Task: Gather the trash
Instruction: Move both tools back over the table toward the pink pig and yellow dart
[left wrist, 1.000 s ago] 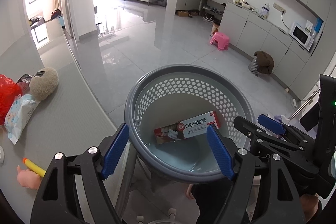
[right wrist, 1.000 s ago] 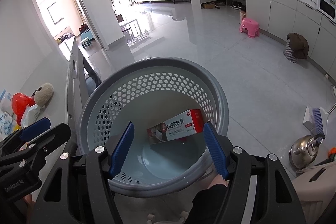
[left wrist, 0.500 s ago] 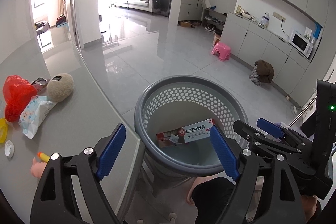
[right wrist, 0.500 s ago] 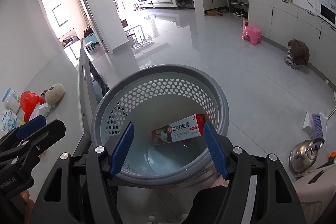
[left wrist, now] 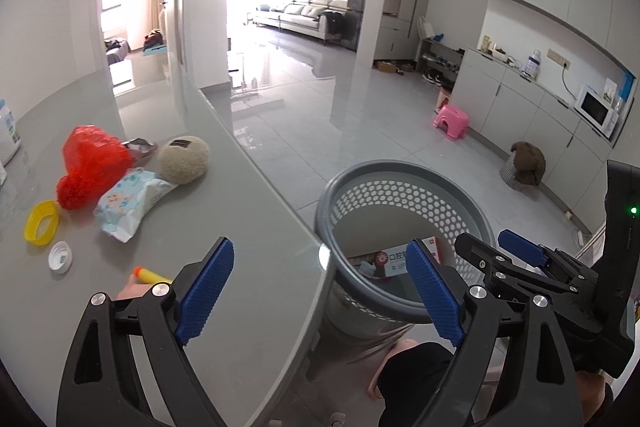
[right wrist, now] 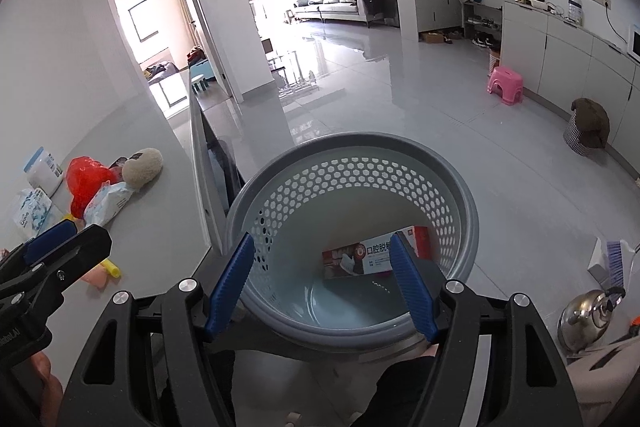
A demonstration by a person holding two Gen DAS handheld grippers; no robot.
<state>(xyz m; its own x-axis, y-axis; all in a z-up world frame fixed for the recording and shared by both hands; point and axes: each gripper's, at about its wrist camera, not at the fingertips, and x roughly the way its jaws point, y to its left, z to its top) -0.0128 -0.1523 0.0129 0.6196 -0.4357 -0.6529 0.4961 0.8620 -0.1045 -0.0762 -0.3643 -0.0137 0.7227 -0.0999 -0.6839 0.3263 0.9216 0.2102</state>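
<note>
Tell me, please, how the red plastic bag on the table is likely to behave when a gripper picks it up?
The red plastic bag looks crumpled and thin, so probably floppy and light. Its glossy film may slip between pads; pinching a bunched fold seems safer.

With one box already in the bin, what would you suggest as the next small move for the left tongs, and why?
Probably swing the left tongs further over the table toward the wet-wipe pack. Their jaws have just been opening and hold nothing, the toothpaste box already lies in the basket, and loose litter sits on the table.
</note>
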